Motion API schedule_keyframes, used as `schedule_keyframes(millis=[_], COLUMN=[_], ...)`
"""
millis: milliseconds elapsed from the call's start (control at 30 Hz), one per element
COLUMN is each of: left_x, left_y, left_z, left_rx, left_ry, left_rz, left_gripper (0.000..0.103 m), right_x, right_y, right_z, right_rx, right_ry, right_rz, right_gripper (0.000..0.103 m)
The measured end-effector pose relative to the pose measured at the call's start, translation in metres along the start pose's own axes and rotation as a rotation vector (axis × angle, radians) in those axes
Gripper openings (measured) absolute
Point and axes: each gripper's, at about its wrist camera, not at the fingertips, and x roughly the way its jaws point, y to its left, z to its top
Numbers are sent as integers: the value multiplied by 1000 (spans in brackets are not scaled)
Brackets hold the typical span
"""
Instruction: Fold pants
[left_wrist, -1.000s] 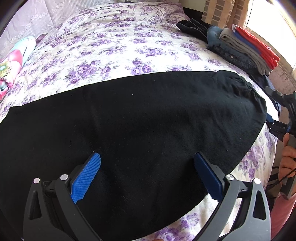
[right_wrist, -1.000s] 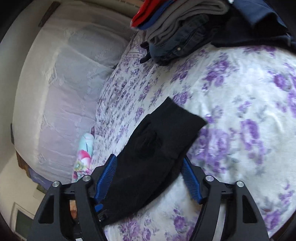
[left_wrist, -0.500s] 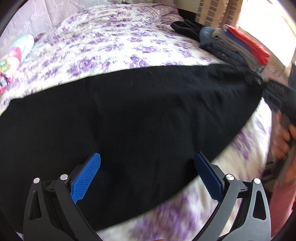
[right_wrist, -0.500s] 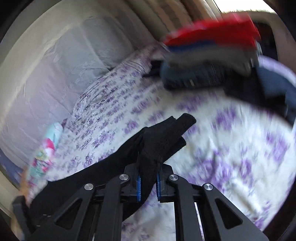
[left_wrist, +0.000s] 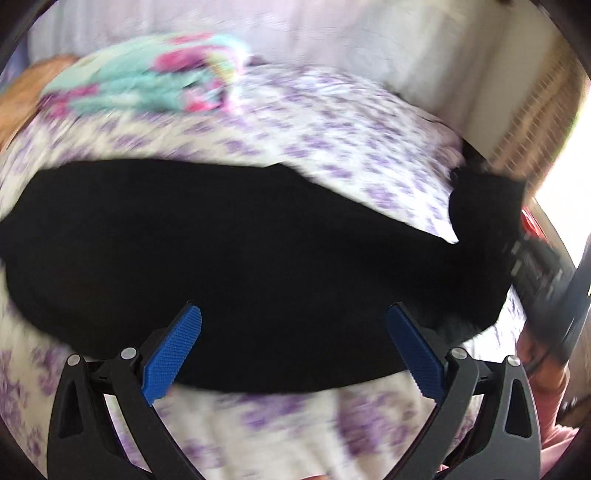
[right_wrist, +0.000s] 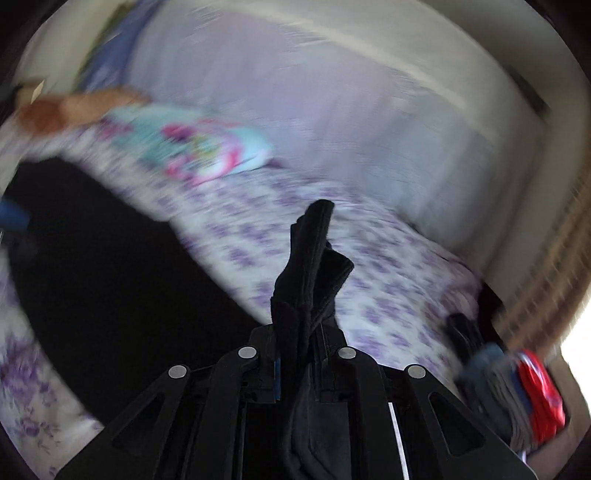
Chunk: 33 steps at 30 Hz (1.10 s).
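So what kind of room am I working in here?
Most likely a bedroom. The black pants are spread on a bed with a purple-flowered sheet, a bright pillow or folded blanket lies at its far end, and a pile of folded clothes sits at the bed's edge.

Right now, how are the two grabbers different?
The left gripper is open, its blue fingers spread wide above the black pants and pinching nothing. The right gripper is shut on the pants, with a bunch of cloth sticking up out of it. Both are black and point at the flowery bed.
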Motion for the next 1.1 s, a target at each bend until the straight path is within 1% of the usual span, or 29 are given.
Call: schedule_keyframes(millis=[33, 67, 100, 133, 167, 200, 233, 267, 300, 333, 367, 433, 467, 500, 533, 567, 633, 667, 700, 733, 800, 833, 867, 900, 933, 967, 1033, 1067, 1100], left_x=[2, 2, 3, 3, 1, 1, 1, 1, 3, 5, 6, 7, 6, 4, 1, -3, -10, -11, -10, -8, 1, 10, 18, 28, 43, 60, 94, 106, 109], left_y=[12, 19, 24, 27, 27, 26, 23, 22, 18, 20, 19, 19, 19, 18, 15, 10, -5, -16, -28, -39, -66, -86, -100, -115, -131, -143, -150, -148, -145], left_z=[-4, -6, -9, -12, -13, -12, -11, -10, -9, -9, -8, -5, -5, -4, -2, 1, 8, 11, 15, 18, 21, 21, 19, 17, 12, 7, -4, -8, -11], left_rx=[-31, -42, -48, -43, -33, -21, -2, 9, 24, 31, 35, 33, 31, 30, 32, 39, 68, 86, 109, 127, 180, 218, 244, 272, 311, 339, 360, 357, 353], left_ry=[16, 22, 27, 28, 25, 22, 20, 19, 21, 23, 26, 26, 23, 18, 3, -20, -73, -88, -95, -96, -90, -77, -58, -30, 12, 57, 155, 187, 181], left_rz=[6, 7, 3, -10, -13, -13, -7, -1, 5, 4, 0, -14, -26, -38, -57, -72, -104, -130, -167, -193, -245, -275, -293, -313, -338, -323, -214, -187, -188], left_gripper=[99, 99, 99, 99, 99, 99, 99, 99, 99, 99, 99, 99, 99, 99, 99, 99, 98, 98, 98, 98, 98, 95, 93, 87, 80, 77, 67, 65, 63], right_x=[9, 14, 20, 24, 26, 25, 22, 19, 17, 11, 7, -2, -8, -14, -17, -18, -13, -7, -2, 5, 16, 27, 35, 42, 38, 35, 30, 27, 27], right_y=[25, 41, 61, 75, 87, 95, 97, 95, 92, 86, 81, 60, 48, 29, 6, -12, -46, -63, -74, -89, -99, -98, -93, -88, -88, -89, -99, -103, -110], right_z=[-3, -7, -13, -17, -22, -26, -25, -25, -23, -21, -20, -13, -13, -14, -17, -21, -34, -44, -51, -63, -79, -90, -98, -108, -114, -114, -112, -112, -108], right_rx=[-65, -105, -155, -193, -240, -283, -299, -303, -296, -273, -248, -105, -23, 85, 212, 313, 500, 590, 645, 716, 770, 776, 771, 767, 772, 765, 774, 785, 796], right_ry=[25, 44, 73, 94, 105, 101, 99, 102, 101, 92, 86, 98, 91, 72, 50, 36, 19, 28, 42, 65, 117, 195, 253, 302, 271, 267, 264, 256, 239], right_rz=[43, 73, 115, 136, 130, 95, 88, 97, 112, 140, 168, 366, 448, 510, 552, 567, 554, 524, 491, 451, 435, 411, 407, 424, 426, 436, 459, 471, 481], right_gripper=[12, 12, 12, 12, 12, 14, 15, 20, 35, 43, 51, 52, 53, 53, 53, 53, 53, 50, 45, 42, 39, 39, 38, 38, 38, 38, 38, 38, 38])
